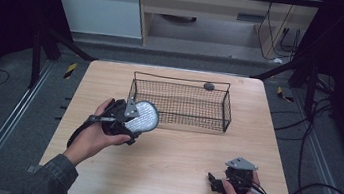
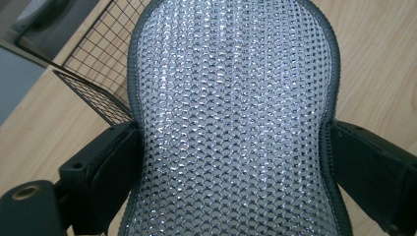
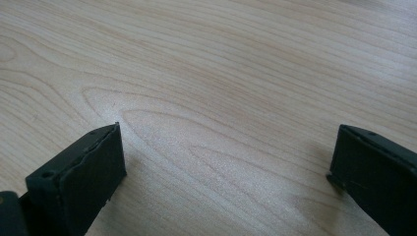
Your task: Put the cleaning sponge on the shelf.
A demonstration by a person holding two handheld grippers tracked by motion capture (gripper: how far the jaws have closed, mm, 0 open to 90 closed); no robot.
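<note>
A round silvery mesh pad with a dark grey rim is held up above the table, just off the near left corner of a black wire basket. My left gripper is shut on it. In the left gripper view the mesh pad stands between the two black jaws, pinched at its sides, with the wire basket behind it at the upper left. My right gripper rests low at the table's near right, open, with bare wood between its jaws.
A small dark round object sits at the basket's far right rim. The wooden table has bare room in its middle and front. Cables trail on the floor to the right, and dark frame legs stand at the far corners.
</note>
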